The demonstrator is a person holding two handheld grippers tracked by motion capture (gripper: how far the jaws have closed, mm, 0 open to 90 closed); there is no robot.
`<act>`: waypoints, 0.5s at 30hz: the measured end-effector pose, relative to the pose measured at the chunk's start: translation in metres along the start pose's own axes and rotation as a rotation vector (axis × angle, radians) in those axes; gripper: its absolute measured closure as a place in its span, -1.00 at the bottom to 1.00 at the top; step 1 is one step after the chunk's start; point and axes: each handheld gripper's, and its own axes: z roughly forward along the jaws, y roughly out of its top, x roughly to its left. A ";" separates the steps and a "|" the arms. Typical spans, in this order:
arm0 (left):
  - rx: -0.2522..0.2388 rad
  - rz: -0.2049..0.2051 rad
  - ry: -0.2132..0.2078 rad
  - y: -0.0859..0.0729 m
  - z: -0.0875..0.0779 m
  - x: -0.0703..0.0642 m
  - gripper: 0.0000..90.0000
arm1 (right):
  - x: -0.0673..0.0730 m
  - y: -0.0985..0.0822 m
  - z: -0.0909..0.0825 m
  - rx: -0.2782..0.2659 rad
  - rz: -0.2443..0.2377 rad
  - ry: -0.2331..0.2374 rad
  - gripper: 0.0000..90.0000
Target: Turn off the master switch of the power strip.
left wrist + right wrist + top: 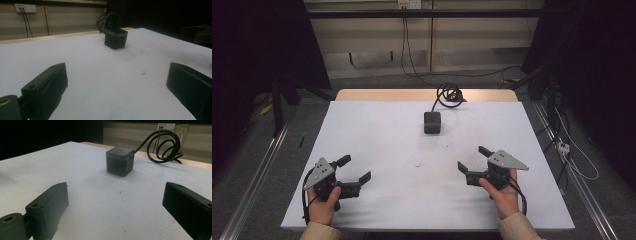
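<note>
A dark grey cube-shaped power socket (432, 122) stands on the white table top (377, 140) toward the back middle, its black cable coiled (449, 93) behind it. The same cube (116, 38) appears ahead in the left gripper view and the cube (119, 161) with its coiled cable (165, 147) in the right gripper view. My left gripper (354, 169) rests at the front left, held by a hand, jaws wide open and empty. My right gripper (472, 159) sits at the front right, also open with nothing between its jaws.
The table's wooden back edge (427, 95) lies behind the cube. Metal rails (257, 175) run along the floor on both sides. A wall outlet (408, 4) with cables sits at the back. Small dark specks (417, 165) mark the table's middle.
</note>
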 end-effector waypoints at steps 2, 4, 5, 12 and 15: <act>-0.001 -0.001 0.001 0.000 0.000 0.000 -0.93 | 0.000 0.001 0.002 0.003 0.003 0.002 -0.86; -0.001 -0.002 0.002 0.000 0.000 0.000 -0.93 | -0.001 0.002 0.005 0.009 0.006 -0.002 -0.86; -0.001 -0.002 0.002 0.000 0.000 0.000 -0.93 | -0.001 0.002 0.005 0.009 0.006 -0.002 -0.86; -0.001 -0.007 -0.003 0.000 0.000 0.001 -0.93 | 0.000 0.008 0.015 0.007 0.011 -0.001 -0.85; -0.003 -0.005 -0.003 0.000 0.000 0.001 -0.93 | 0.000 0.009 0.019 0.011 0.016 -0.001 -0.84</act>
